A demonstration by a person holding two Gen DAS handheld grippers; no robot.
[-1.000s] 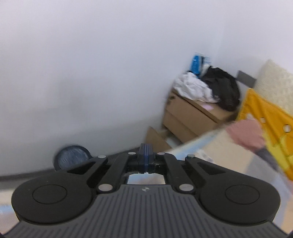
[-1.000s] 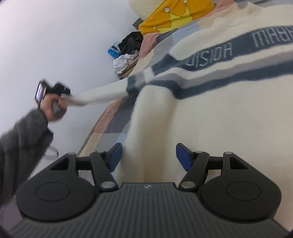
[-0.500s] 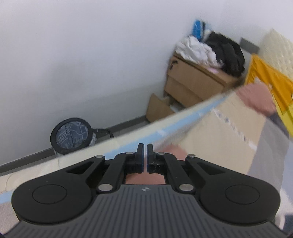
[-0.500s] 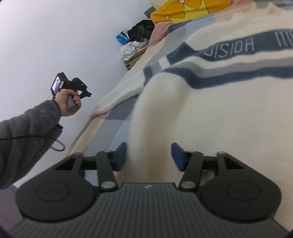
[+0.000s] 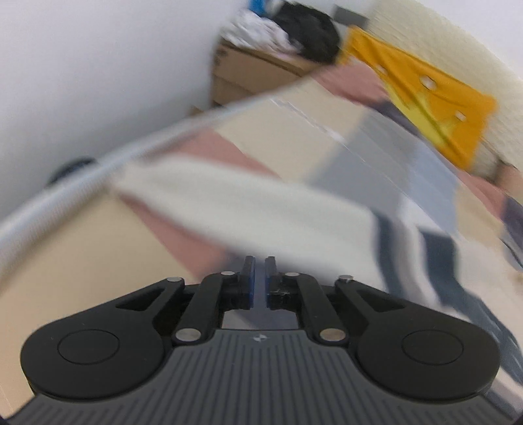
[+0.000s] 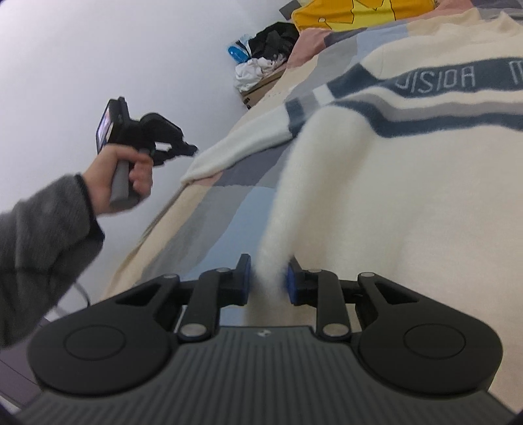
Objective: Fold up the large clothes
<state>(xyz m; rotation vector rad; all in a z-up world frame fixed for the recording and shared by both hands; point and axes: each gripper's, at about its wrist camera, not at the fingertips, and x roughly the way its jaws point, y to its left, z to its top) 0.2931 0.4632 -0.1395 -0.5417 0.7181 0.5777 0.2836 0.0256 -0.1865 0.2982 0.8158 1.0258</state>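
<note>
A cream sweater [image 6: 425, 202] with blue and grey chest stripes lies spread over a patchwork bedspread [image 6: 209, 225] of beige, pink, grey and blue squares. Its body covers the middle of the bed, and one sleeve [image 6: 242, 147] stretches out towards the bed's left edge, with the cuff resting just short of that edge.

The right gripper [image 6: 267, 278] points forward and somewhat down along the sweater's near side. A raised ridge of the cream fabric runs up between its blue pads [image 6: 291, 281]. The jaws are closing, and the cloth is pinched between them and fills the narrow gap.

The left gripper [image 6: 183, 149] is held out beyond the bed's left edge, near the sleeve's cuff but apart from it. A hand [image 6: 126, 178] in a grey knit sleeve grips its handle, with the forearm reaching in from the left and the tool tilted down towards the bed. In its own blurred view the left gripper [image 5: 259, 278] has only a thin slit between the pads, which is widening, and nothing is held in it. The sleeve [image 5: 248, 209] lies across the bedspread [image 5: 65, 271] just ahead of the fingertips.

At the head of the bed lies a yellow pillow [image 6: 359, 13]. A cardboard box [image 5: 248, 75] piled with white and black clothes stands against the wall beside it.
</note>
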